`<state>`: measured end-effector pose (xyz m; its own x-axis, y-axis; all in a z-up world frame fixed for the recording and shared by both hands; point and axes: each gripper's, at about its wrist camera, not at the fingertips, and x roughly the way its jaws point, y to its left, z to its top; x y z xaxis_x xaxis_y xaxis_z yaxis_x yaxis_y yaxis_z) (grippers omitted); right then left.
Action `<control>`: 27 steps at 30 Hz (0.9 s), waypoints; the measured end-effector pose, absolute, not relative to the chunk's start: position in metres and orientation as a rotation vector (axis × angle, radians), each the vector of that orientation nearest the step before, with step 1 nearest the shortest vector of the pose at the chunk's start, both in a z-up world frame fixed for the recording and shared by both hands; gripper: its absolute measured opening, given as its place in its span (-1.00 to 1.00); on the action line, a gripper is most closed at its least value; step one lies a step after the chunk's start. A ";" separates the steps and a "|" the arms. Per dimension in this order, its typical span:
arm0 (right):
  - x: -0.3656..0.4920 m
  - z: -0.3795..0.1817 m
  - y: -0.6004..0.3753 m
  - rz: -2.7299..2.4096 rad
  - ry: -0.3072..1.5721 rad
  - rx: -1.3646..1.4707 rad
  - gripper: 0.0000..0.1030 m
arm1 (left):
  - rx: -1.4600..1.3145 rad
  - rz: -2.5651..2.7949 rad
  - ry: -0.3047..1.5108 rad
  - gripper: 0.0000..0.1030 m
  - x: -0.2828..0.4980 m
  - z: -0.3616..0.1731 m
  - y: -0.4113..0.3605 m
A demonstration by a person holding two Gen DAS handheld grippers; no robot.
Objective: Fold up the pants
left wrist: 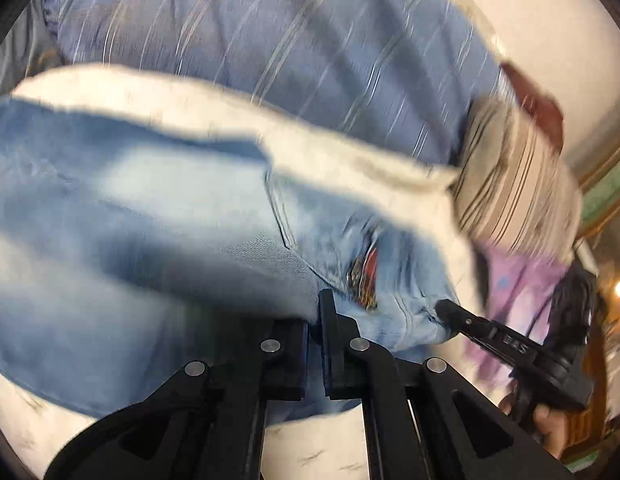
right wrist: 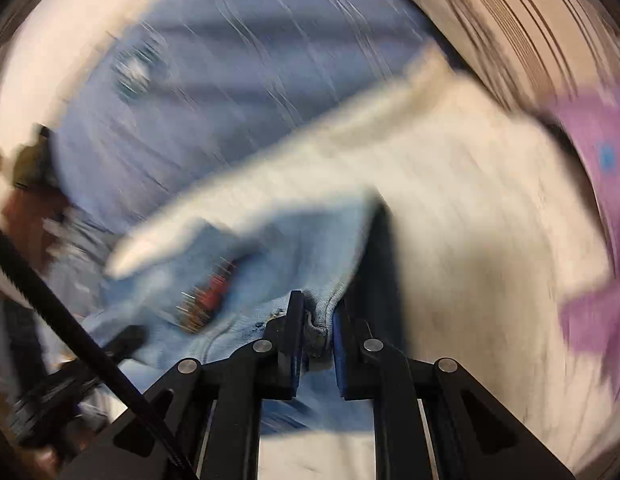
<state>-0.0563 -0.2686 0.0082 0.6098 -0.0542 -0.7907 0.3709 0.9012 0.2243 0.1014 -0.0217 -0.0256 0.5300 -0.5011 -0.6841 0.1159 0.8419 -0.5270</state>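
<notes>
Hanging between the two claws, the light blue pants [left wrist: 121, 208] fill most of the left wrist view and are blurry. A whitish cloth [left wrist: 237, 120] lies along their far edge. Behind them is a big blue striped cloth [left wrist: 289, 40], and to its right a tan striped cloth [left wrist: 514, 184] and a purple cloth [left wrist: 518, 296]. A white bed sheet [right wrist: 490, 280] with small marks is spread under it all. The left claw [left wrist: 316, 344] is pinched tight on the near edge of the pants. The right claw [right wrist: 316, 336] is squeezed on a bunched seam of the pants, near a small red patch [right wrist: 213, 292]. From the left wrist view, the right claw [left wrist: 446, 308] touches the pants' right corner.
</notes>
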 end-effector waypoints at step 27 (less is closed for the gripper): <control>-0.088 0.043 -0.214 -0.203 0.715 0.194 0.50 | -0.487 -0.197 0.841 -0.14 0.010 0.014 0.075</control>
<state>-0.0879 -0.2140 0.0426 0.7370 -0.1178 -0.6655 0.2495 0.9625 0.1060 0.0099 0.0753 0.0144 0.6563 -0.3547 -0.6659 -0.0228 0.8729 -0.4874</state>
